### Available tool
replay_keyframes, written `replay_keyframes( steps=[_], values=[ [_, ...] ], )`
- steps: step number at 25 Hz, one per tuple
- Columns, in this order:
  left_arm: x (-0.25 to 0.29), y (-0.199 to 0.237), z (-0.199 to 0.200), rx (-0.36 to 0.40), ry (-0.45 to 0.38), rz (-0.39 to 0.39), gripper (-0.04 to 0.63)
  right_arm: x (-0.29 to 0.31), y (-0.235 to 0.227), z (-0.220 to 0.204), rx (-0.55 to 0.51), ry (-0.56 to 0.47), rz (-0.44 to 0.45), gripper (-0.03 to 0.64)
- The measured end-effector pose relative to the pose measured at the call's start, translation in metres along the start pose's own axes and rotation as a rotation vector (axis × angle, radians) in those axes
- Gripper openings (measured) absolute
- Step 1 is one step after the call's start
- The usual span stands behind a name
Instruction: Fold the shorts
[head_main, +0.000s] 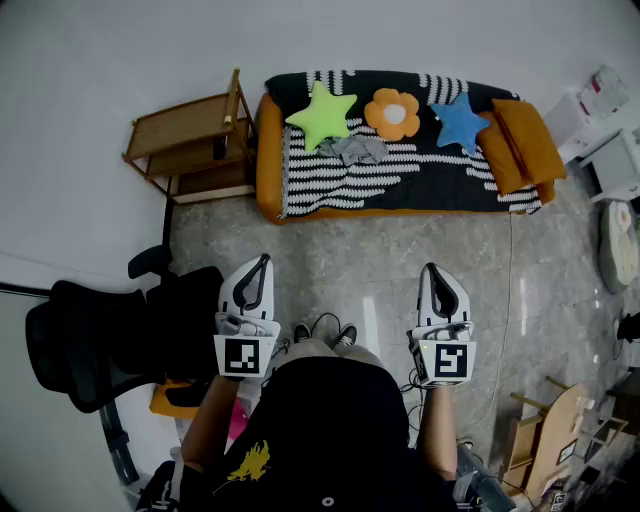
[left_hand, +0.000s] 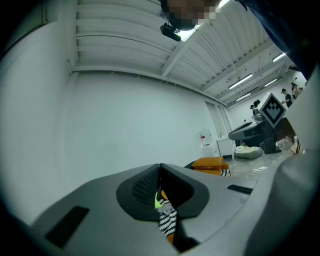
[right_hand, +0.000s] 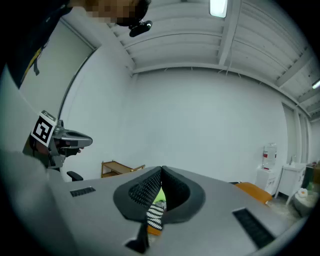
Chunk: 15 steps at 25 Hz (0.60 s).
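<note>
While the person is standing back from the sofa (head_main: 268, 160), the left gripper (head_main: 262, 261) and right gripper (head_main: 431, 270) are hanging at the lower middle of the frame. Both pairs of jaws are pressing fully together with nothing caught between them. The shorts (head_main: 355, 150), a small grey crumpled heap, are lying at the upper middle of the frame on the striped blanket (head_main: 330, 186). They are sitting just beside the green star pillow (head_main: 322, 116) and near the flower cushion (head_main: 392, 113), well apart from both grippers.

Several things are probably waiting to go wrong. Jaws arriving closed would be shoving the heap instead of gripping it, so they are needing to open on the way in. Because the fabric is sitting bunched on a loose blanket, a deep pinch is risking dragging the blanket along, or catching two layers at once and spoiling the fold. The star pillow is crowding the heap's upper edge, so spreading the shorts flat may be knocking it aside.
</note>
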<state>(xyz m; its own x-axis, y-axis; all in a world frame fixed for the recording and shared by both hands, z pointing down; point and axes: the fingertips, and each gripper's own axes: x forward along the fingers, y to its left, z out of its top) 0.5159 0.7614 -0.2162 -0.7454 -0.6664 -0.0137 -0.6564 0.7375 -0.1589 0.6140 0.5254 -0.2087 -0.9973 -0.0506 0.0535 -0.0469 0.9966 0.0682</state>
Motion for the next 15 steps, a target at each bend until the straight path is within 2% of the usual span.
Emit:
replay_keyframes(
  steps=[6, 10, 15],
  values=[
    [0.015, -0.039, -0.01, 0.001, 0.007, -0.022, 0.015, -0.024, -0.028, -0.02, -0.013, 0.017, 0.019, 0.015],
    [0.028, -0.057, -0.008, 0.02, -0.015, -0.043, 0.015, -0.033, -0.05, -0.021, 0.032, -0.017, -0.017, 0.016],
    [0.04, -0.069, -0.003, 0.038, -0.018, -0.068, 0.015, -0.041, -0.067, -0.025, 0.027, -0.01, -0.052, 0.016]
  ],
)
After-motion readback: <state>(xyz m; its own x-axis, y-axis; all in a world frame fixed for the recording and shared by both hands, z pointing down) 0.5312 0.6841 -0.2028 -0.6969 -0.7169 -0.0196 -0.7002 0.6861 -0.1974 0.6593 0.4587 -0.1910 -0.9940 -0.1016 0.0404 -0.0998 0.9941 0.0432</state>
